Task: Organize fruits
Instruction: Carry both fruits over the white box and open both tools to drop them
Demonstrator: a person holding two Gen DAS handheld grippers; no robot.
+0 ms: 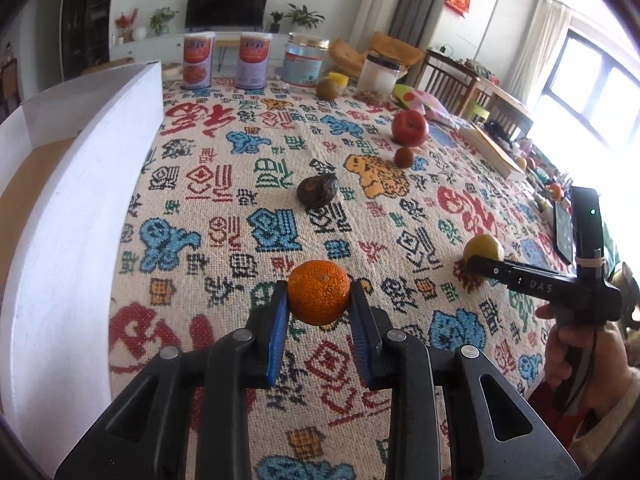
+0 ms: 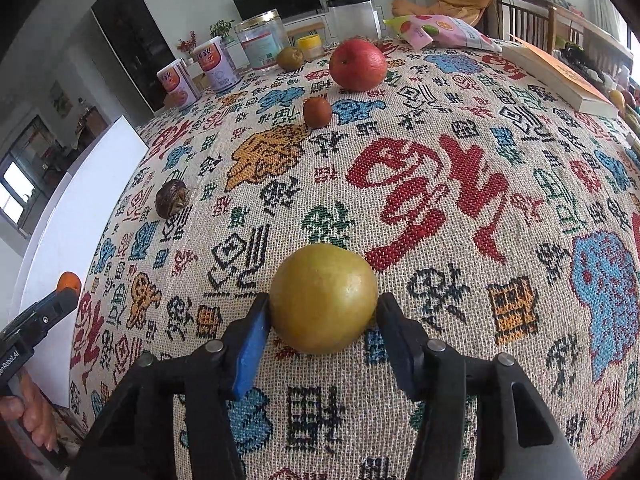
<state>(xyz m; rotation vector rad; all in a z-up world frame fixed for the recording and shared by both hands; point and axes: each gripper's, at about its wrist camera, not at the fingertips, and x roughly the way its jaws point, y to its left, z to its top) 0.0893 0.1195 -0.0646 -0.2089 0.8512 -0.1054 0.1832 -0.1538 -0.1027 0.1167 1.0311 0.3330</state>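
My left gripper (image 1: 319,294) is shut on an orange mandarin (image 1: 319,292) just above the patterned tablecloth. My right gripper (image 2: 322,306) is shut on a yellow-green round fruit (image 2: 323,296); it also shows in the left wrist view (image 1: 483,247). On the cloth lie a dark wrinkled passion fruit (image 1: 317,193), a small brown-red fruit (image 1: 403,157), a red apple (image 1: 409,128) and a green-brown fruit (image 1: 327,89). The same fruits show in the right wrist view: passion fruit (image 2: 172,199), small fruit (image 2: 317,112), apple (image 2: 357,65).
A white box (image 1: 80,184) with tall walls stands along the table's left side. Two cans (image 1: 199,60), a clear jar (image 1: 304,60) and a white jar (image 1: 380,72) stand at the far edge. A book (image 2: 560,76) and a snack bag (image 2: 440,30) lie at the right.
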